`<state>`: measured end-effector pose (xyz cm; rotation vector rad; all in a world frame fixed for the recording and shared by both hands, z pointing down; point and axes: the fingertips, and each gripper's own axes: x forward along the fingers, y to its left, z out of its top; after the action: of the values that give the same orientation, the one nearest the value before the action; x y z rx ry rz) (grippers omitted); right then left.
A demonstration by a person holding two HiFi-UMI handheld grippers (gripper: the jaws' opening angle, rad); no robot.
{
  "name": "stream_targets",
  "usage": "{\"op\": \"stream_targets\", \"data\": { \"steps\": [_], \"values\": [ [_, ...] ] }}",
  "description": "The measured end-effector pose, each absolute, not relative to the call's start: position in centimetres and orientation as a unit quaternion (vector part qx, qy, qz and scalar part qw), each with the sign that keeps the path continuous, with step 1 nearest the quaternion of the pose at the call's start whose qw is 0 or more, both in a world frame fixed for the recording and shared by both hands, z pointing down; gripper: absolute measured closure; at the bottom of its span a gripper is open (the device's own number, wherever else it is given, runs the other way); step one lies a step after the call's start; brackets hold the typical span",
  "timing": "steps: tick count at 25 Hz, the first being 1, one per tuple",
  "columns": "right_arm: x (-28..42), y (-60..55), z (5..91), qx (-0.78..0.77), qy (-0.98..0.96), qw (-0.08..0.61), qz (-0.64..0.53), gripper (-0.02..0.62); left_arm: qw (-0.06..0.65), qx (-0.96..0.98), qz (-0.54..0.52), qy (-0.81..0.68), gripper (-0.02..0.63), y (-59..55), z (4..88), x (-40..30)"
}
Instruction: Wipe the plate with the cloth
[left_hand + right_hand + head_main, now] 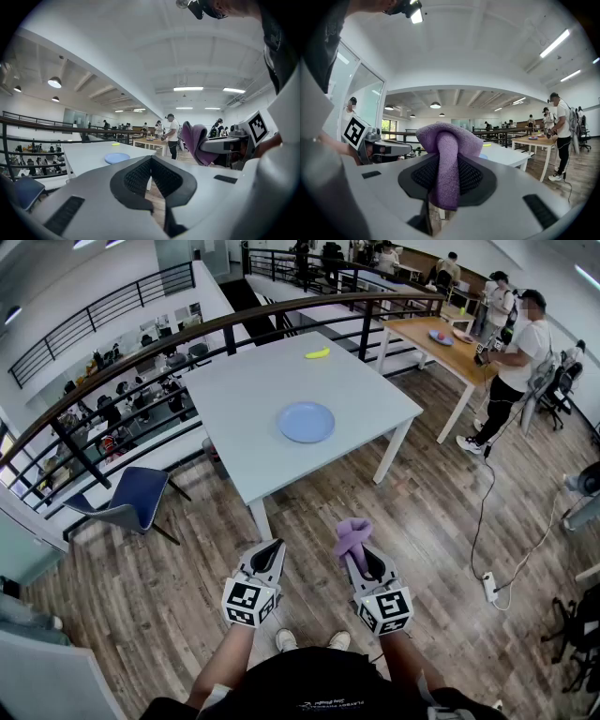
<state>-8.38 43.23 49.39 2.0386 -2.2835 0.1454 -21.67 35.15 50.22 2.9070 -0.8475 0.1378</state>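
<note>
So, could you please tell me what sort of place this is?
Probably an open-plan office or lab on a mezzanine: a railing overlooks a lower floor of desks, and a white table and a wooden table stand on wood flooring.

We see a hall brightly and evenly lit from above: ceiling strip lights (188, 88) and round pendant lamps (54, 82) glow white, slightly blown out. The pale table (253, 399) takes soft light without glare, and its shadow lies faint on the wood floor (422, 512). Wide-angle lenses bow the railing (187, 334) and ring both gripper views in black. Close to the lens, the right gripper (449, 159) and its purple cloth (447, 136) read slightly soft.
</note>
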Motion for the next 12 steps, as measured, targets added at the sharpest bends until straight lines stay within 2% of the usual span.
{"op": "stream_targets", "data": {
  "steps": [12],
  "values": [
    [-8.8,42.8,48.7,0.674,-0.736,0.035,0.040,0.491,0.051,0.958,0.040,-0.280,0.594,34.9,49.5,-22.9]
  ]
}}
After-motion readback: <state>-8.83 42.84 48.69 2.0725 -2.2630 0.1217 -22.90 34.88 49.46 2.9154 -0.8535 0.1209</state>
